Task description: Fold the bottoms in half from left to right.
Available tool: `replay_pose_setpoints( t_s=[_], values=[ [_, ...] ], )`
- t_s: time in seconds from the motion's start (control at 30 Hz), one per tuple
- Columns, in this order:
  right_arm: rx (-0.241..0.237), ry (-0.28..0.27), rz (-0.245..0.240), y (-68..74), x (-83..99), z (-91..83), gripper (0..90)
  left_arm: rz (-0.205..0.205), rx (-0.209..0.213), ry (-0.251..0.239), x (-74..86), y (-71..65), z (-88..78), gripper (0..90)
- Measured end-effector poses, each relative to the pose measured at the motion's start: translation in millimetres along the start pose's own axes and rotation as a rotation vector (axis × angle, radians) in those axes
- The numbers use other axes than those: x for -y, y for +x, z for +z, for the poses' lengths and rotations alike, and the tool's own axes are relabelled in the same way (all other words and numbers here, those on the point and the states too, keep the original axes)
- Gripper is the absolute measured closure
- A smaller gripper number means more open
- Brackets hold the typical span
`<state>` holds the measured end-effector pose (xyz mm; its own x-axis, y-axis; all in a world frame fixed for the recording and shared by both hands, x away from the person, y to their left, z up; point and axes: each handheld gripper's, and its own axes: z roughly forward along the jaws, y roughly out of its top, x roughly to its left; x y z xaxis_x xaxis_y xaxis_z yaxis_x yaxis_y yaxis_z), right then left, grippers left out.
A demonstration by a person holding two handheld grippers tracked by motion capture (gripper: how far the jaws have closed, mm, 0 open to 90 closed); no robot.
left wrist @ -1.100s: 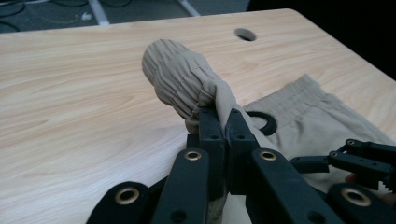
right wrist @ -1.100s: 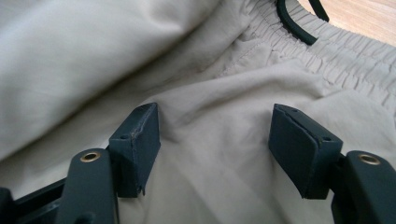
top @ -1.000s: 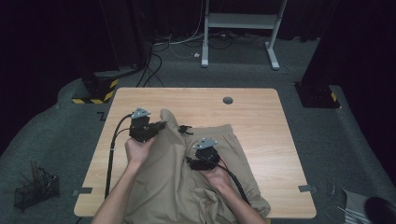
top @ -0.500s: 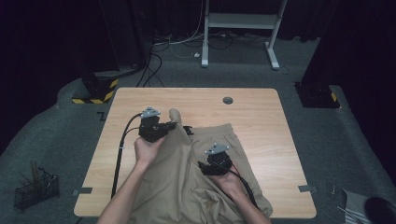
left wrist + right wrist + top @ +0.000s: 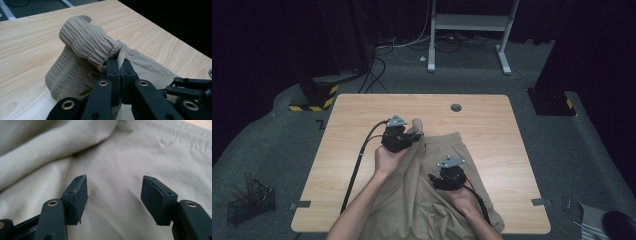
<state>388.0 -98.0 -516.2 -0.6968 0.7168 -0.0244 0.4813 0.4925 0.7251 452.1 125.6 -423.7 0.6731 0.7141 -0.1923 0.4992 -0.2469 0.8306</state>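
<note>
A beige garment [image 5: 427,210] with a gathered elastic waistband [image 5: 85,42] lies on the wooden table [image 5: 492,130], spreading toward the near edge. My left gripper [image 5: 414,136] is shut on the waistband's edge [image 5: 117,65] and holds that part bunched up off the table. My right gripper [image 5: 432,179] hovers over the smooth cloth [image 5: 120,157] nearer the person. Its jaws [image 5: 115,192] stand open and have just been closing a little, with no fold caught between the pads, only cloth lying beneath them.
A round hole [image 5: 456,107] sits in the table's far side. The left gripper's cable [image 5: 357,167] trails over the near left of the table. On the floor stand a wire basket [image 5: 249,204] at left and a white desk frame [image 5: 472,25] behind.
The left gripper has carried the waistband to the right across the table. The right gripper has shifted right and a little toward the near edge.
</note>
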Motion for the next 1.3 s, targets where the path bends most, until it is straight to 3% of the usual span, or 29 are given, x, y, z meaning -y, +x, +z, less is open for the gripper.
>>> replay_pose_setpoints(
  t_s=[0.07, 0.3, 0.43, 0.57, 0.63, 0.7, 0.73, 0.8, 0.97, 1.3],
  values=[
    [0.003, 0.019, -0.004, -0.5, 3.8, 1.5, 37.8, -0.001, 0.010, 0.001, 0.1, -1.5, 2.6, 88.1],
    [0.004, 0.002, -0.014, 0.1, 5.9, 3.5, 38.0, 0.001, 0.037, 0.011, -0.1, -6.5, 11.9, 88.1],
    [0.002, 0.008, -0.011, 0.1, 5.2, -4.1, 37.8, 0.004, 0.051, 0.022, 0.6, -9.2, 19.9, 88.1],
    [0.064, -0.013, -0.012, -4.1, 6.2, -21.3, 38.1, 0.013, 0.057, 0.028, 0.9, -11.1, 23.8, 88.1],
    [0.083, 0.004, -0.004, -9.5, 8.8, -23.3, 38.0, 0.013, 0.060, 0.029, 0.6, -11.5, 24.5, 88.1],
    [0.085, 0.018, 0.003, -12.4, 10.9, -21.7, 37.9, 0.016, 0.063, 0.030, -0.1, -12.3, 26.0, 88.1],
    [0.077, 0.051, 0.010, -16.7, 15.6, -15.8, 37.6, 0.018, 0.065, 0.032, -0.5, -12.9, 26.7, 88.1],
    [0.051, 0.034, 0.042, -19.4, 19.2, -14.5, 37.8, 0.027, 0.071, 0.038, -2.0, -15.1, 29.6, 88.1],
    [0.044, -0.006, 0.035, -20.5, 23.0, -12.9, 37.8, 0.041, 0.090, 0.046, -4.3, -20.5, 36.5, 88.1],
    [0.044, -0.009, 0.033, -20.5, 23.4, -12.9, 37.9, 0.057, 0.146, 0.058, -7.1, -33.1, 59.4, 88.0]
  ],
)
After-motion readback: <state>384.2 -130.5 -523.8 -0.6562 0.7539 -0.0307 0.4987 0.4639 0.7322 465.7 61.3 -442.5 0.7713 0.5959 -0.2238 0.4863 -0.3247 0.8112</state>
